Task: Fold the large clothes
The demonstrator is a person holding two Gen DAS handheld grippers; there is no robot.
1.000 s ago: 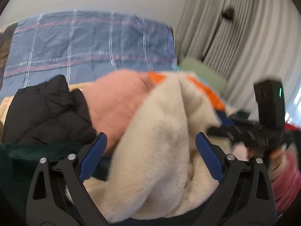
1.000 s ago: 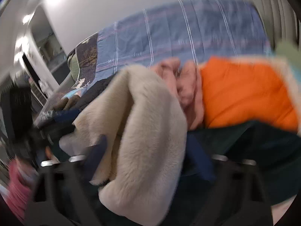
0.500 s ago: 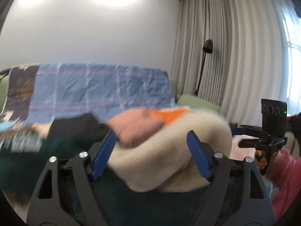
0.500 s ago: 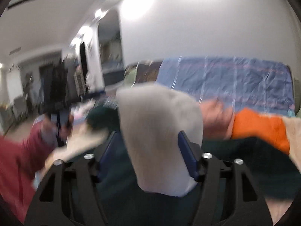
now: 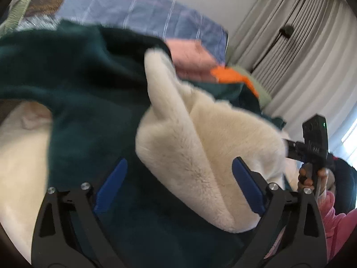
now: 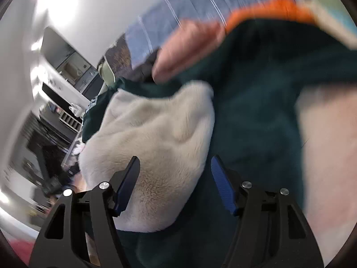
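Note:
A large dark green garment (image 5: 84, 93) with a cream fleece lining (image 5: 200, 138) fills both views. In the left wrist view the lining bulges between the blue pads (image 5: 245, 185) of my left gripper (image 5: 178, 178), whose jaws stand wide apart around the thick cloth. In the right wrist view the same cream fleece (image 6: 151, 138) and green cloth (image 6: 256, 116) sit between the pads (image 6: 221, 183) of my right gripper (image 6: 176, 178), jaws also apart around the cloth. The right gripper's body shows at the right edge of the left wrist view (image 5: 314, 143).
A pile of clothes lies behind: a pink piece (image 5: 191, 60), an orange piece (image 5: 234, 76). A blue checked cover (image 5: 133, 11) drapes the sofa back. Grey curtains and a floor lamp (image 5: 286, 31) stand to the right. Shelves and a room show at the left (image 6: 62, 93).
Both grippers tipped down from a level look at the room toward the garment. The green cloth with cream lining now spreads wider in front of them. The frames are motion-blurred.

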